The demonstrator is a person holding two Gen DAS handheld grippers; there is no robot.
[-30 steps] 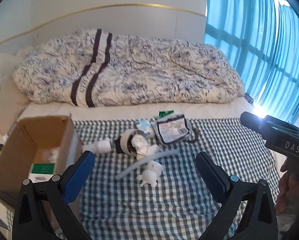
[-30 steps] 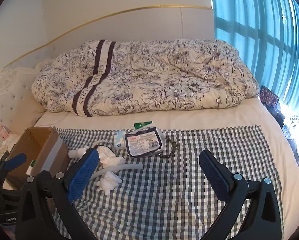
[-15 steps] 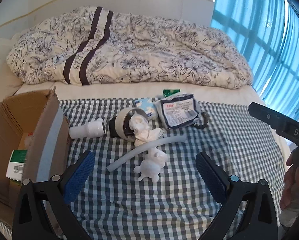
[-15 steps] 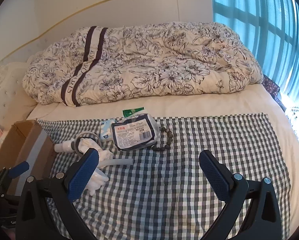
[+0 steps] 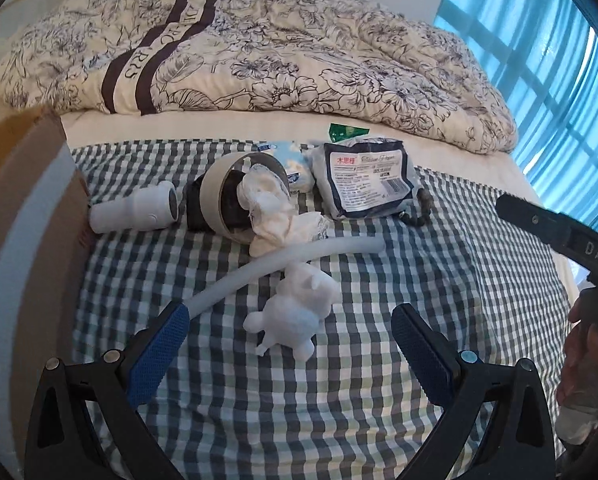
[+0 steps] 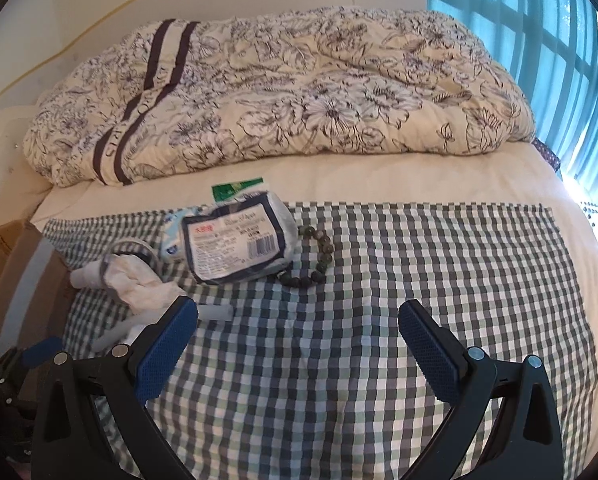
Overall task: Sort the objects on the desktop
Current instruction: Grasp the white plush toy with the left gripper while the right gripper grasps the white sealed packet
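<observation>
Your left gripper (image 5: 289, 330) hangs with jaws spread wide, empty. Your right gripper (image 6: 298, 322) likewise gapes, empty. Your right hand (image 5: 583, 364) grips its handle.

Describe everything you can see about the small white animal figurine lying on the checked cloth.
The small white animal figurine looks like matte plaster or plastic, all white, with a rounded body, stubby legs and small ears. It lies tipped on its side on the green and white checked cloth, just ahead of the open left gripper, which does not touch it. Its top lies close against the pale flexible tube; whether they touch is unclear.
</observation>
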